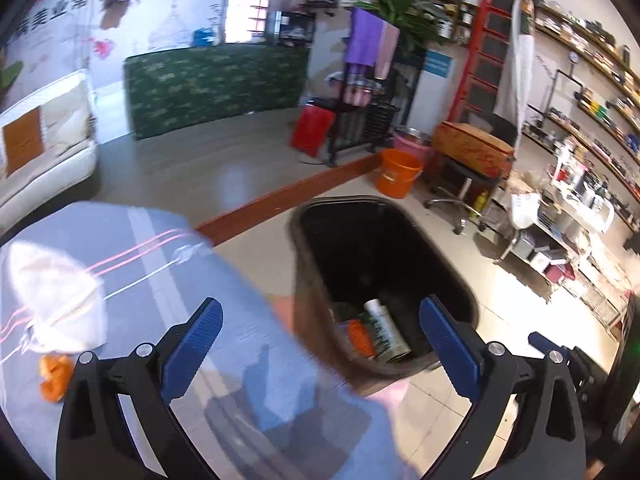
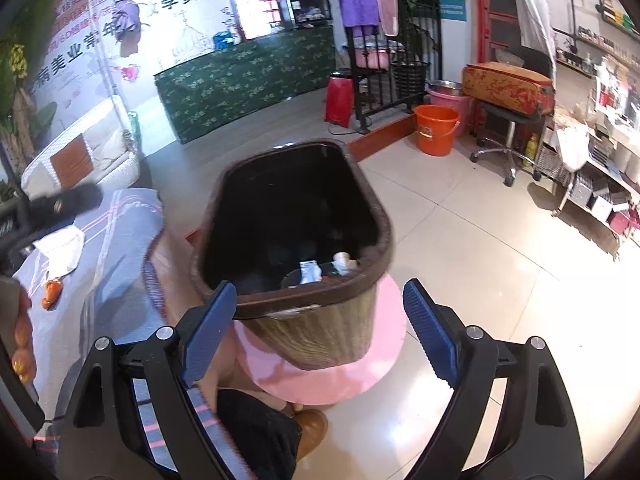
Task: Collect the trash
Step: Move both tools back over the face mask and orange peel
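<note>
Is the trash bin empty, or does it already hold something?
Not empty. The bin stands upright with litter at the bottom: a crumpled can and an orange scrap. Most of it is unfilled.

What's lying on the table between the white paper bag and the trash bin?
Only bare striped tablecloth between the white paper bag and the brown trash bin; the orange peel lies nearer the camera, off that line. Right wrist view shows it best.
</note>
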A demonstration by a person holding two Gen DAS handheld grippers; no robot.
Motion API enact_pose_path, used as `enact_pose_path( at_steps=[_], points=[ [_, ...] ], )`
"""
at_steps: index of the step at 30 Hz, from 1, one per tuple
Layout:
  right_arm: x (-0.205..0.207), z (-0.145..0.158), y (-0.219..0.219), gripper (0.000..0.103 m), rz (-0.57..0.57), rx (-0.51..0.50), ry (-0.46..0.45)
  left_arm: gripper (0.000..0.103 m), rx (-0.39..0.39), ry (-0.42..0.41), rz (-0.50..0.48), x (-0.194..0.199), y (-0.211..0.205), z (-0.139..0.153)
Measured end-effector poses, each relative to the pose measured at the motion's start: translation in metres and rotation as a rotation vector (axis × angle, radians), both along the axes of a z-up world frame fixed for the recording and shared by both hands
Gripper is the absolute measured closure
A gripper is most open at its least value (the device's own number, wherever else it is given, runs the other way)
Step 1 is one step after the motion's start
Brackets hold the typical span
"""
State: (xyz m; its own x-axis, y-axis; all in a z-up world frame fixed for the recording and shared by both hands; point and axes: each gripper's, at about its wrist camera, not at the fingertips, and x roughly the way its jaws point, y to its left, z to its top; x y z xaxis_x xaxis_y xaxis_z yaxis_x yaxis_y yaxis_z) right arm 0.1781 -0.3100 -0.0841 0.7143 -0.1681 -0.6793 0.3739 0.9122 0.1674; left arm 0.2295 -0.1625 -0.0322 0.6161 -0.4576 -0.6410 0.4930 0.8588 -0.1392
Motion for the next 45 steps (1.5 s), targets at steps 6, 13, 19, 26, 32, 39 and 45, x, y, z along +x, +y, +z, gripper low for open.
enact_pose_path(
  at_steps=[6,13,19,26,32,39,45],
  points=[
    [0.014,0.013,0.034,0.013,0.086,-0.021,-0.019,0.006,0.05,-0.011,0.113,-0.009,0.049,0.0],
    [0.035,0.024,0.079,0.013,0.229,0.01,-0.021,0.006,0.097,0.033,0.252,-0.013,0.113,-0.013],
    [0.057,0.031,0.132,0.013,0.389,0.024,-0.004,0.006,0.1,0.059,0.35,-0.024,0.161,-0.022],
    [0.089,0.039,0.197,0.013,0.565,0.033,0.012,0.006,0.082,0.071,0.496,-0.032,0.224,-0.022],
    [0.127,0.041,0.242,0.013,0.649,0.036,0.04,0.006,0.062,0.078,0.551,-0.035,0.254,-0.022],
    [0.17,0.03,0.284,0.013,0.673,-0.022,0.079,0.006,0.026,0.1,0.545,-0.026,0.266,-0.027],
    [0.191,0.019,0.304,0.019,0.68,-0.072,0.123,0.006,0.015,0.121,0.513,-0.02,0.261,-0.033]
  ],
)
